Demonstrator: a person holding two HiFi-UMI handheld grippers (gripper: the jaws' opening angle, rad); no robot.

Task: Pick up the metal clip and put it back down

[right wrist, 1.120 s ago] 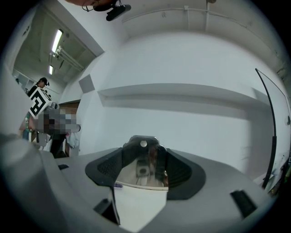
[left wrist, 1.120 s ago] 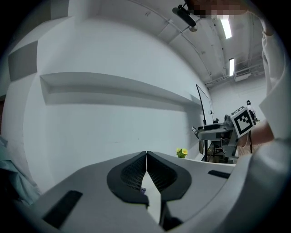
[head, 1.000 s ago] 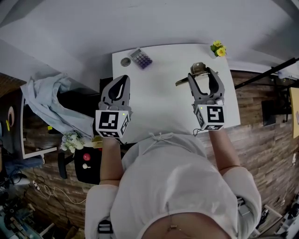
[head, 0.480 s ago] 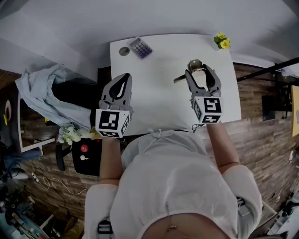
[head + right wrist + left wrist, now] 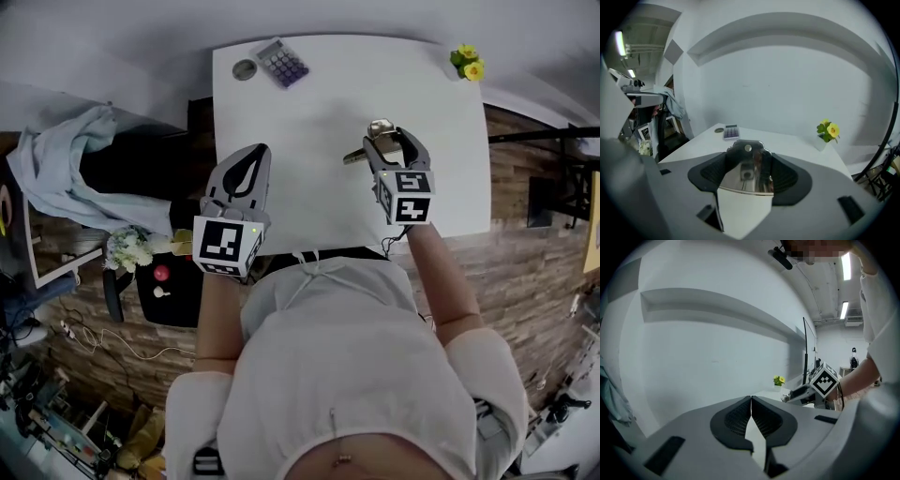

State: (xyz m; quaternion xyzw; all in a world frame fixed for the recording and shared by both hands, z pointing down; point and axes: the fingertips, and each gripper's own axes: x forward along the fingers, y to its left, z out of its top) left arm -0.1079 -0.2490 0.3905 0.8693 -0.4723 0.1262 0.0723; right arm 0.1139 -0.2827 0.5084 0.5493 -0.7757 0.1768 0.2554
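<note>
Far left, a pale cloth (image 5: 58,178) lies heaped beside the white table (image 5: 328,112). My left gripper (image 5: 257,157) hangs over the table's near-left edge, jaws pressed together on nothing. A small round disc (image 5: 244,68) and a calculator (image 5: 282,62) sit at the far edge, well clear. My right gripper (image 5: 393,139) pinches the metal clip (image 5: 746,168) between its pads — over the table's right half — with yellow flowers (image 5: 468,64) at the far-right corner.

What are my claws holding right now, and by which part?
Right claw holds the metal clip, gripped across its shiny body. Left claw is shut, empty.
</note>
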